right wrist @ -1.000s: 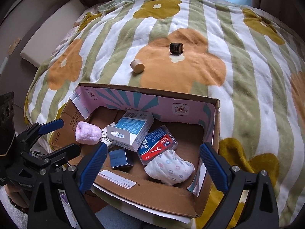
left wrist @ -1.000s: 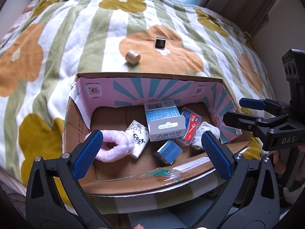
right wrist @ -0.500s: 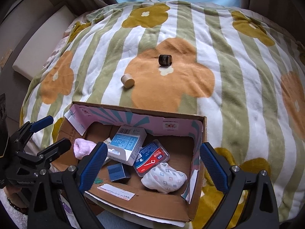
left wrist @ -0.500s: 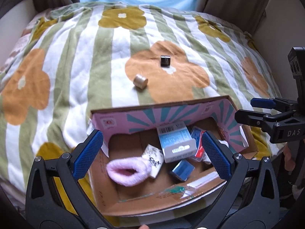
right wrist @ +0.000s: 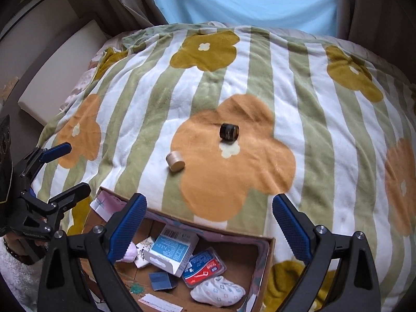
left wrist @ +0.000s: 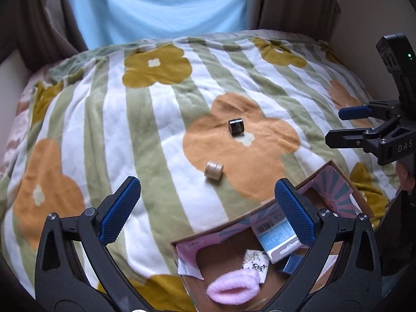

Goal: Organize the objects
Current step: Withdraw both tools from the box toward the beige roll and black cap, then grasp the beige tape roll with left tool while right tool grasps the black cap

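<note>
Two loose: small black jar, beige round jar, far of my cardboard box.
Tools: left tool, right tool released, aimed for picking.

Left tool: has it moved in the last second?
Yes. The left tool has pulled up and away from the open cardboard box, toward the small beige round jar lying on the striped floral blanket.
</note>
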`<action>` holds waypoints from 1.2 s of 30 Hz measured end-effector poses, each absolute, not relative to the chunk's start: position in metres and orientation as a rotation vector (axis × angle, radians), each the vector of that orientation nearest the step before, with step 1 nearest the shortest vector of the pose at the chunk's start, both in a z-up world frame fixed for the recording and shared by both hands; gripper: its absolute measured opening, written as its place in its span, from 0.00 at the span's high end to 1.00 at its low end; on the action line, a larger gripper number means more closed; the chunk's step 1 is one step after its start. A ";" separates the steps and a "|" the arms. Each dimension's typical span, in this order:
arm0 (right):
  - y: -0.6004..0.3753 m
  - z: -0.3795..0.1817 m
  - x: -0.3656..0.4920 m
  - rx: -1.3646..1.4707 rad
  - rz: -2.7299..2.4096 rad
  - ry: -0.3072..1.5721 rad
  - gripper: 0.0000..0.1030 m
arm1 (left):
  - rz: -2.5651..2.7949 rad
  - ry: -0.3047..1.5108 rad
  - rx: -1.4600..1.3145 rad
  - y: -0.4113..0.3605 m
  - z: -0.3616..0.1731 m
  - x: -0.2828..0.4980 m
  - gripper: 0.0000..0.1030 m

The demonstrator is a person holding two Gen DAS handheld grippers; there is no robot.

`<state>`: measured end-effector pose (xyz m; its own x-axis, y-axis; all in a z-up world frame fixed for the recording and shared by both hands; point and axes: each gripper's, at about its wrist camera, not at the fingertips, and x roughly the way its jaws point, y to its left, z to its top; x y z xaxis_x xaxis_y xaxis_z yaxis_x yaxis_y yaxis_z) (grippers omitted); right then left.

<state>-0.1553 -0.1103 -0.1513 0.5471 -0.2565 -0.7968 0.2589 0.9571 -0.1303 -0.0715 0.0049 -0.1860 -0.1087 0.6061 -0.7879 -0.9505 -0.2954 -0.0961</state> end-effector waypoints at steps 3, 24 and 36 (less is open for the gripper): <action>-0.112 -0.144 -0.135 -0.047 -0.284 0.933 0.06 | 1.630 0.571 -0.854 0.022 -0.182 -0.088 0.00; -0.179 -0.212 -0.008 -0.151 -0.178 1.092 0.06 | 1.150 0.766 -0.833 0.115 -0.315 -0.111 0.21; -0.217 -0.257 0.024 -0.079 -0.244 1.139 0.15 | 1.057 0.775 -0.846 0.122 -0.360 -0.103 0.33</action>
